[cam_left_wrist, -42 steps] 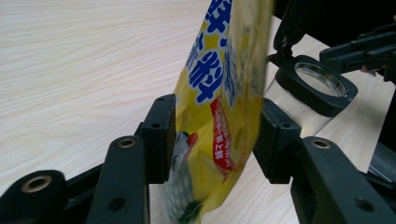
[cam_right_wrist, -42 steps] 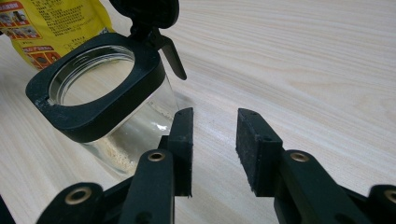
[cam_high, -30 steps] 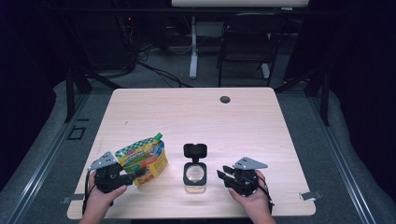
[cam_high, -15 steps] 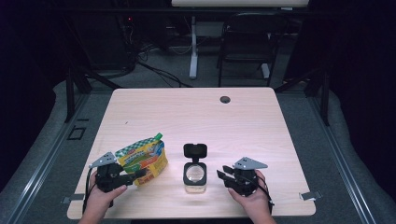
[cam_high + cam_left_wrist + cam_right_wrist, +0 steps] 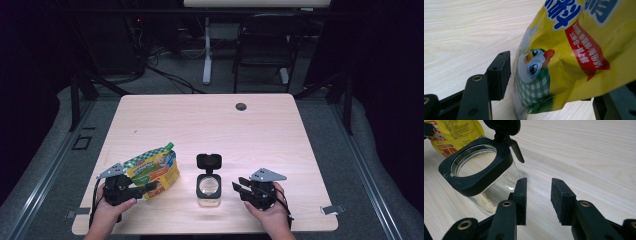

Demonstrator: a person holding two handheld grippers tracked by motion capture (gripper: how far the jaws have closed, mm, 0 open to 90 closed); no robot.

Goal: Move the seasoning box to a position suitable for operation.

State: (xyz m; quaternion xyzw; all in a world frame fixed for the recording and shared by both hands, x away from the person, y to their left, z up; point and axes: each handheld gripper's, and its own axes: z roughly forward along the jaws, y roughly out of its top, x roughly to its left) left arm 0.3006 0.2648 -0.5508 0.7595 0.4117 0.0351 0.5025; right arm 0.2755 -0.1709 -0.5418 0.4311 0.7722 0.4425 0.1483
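Left gripper point(image 5: 150, 188) jaws just opening, letting go of crinkled yellow printed foil pouch point(image 5: 154, 169); pouch between them, left pad clear of foil. Pouch on pale wooden table point(image 5: 210, 120), leaning, long axis toward far right. Right gripper point(image 5: 239, 186) jaws apart, empty, just beside clear glass jar with black flip lid point(image 5: 209, 186), lid up. Jar lies left of right gripper, nearer than pouch.

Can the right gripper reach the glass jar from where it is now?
Probably yes. The right gripper has open, empty jaws beside the glass jar, with bare table between them. The open lid tilts away from it.
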